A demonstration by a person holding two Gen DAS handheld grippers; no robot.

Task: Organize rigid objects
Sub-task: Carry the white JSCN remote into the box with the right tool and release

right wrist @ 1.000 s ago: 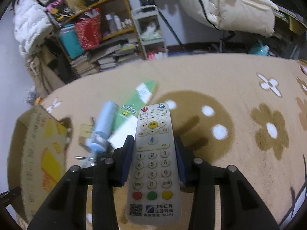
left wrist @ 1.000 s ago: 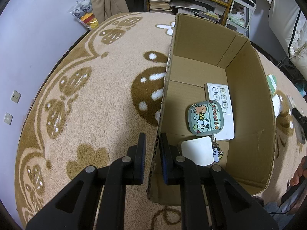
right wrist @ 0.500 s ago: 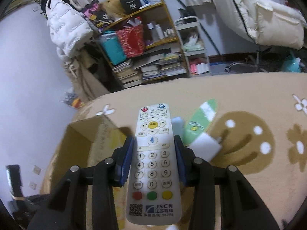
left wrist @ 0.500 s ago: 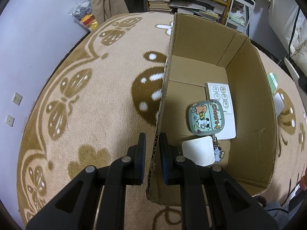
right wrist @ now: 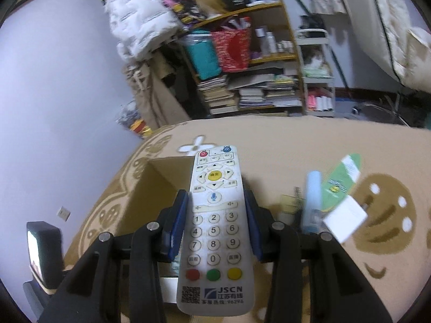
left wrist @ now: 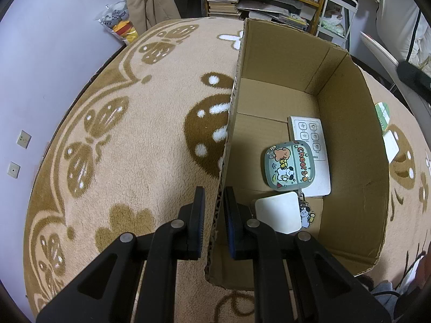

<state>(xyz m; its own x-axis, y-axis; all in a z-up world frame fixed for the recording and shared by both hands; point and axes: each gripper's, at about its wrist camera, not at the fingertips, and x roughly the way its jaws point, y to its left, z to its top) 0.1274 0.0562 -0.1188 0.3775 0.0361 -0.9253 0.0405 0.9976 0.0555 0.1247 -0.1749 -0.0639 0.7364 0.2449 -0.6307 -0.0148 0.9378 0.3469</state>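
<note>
The right gripper (right wrist: 215,224) clamps the remote (right wrist: 214,228); the left gripper (left wrist: 214,216) pinches the box wall (left wrist: 229,145). Releasing off-centre could drop the remote outside the box.

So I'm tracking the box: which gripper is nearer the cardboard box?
Left. The left gripper clamps the cardboard box wall; the right gripper, holding the remote, is not touching it.

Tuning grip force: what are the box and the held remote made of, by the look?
Cardboard box: matte brown corrugated cardboard; fluting shows along the cut wall edge. Remote: probably hard plastic, smooth off-white shell slightly grimy, with what look like rubbery keys. Both seem rigid, though the box wall looks thin.
</note>
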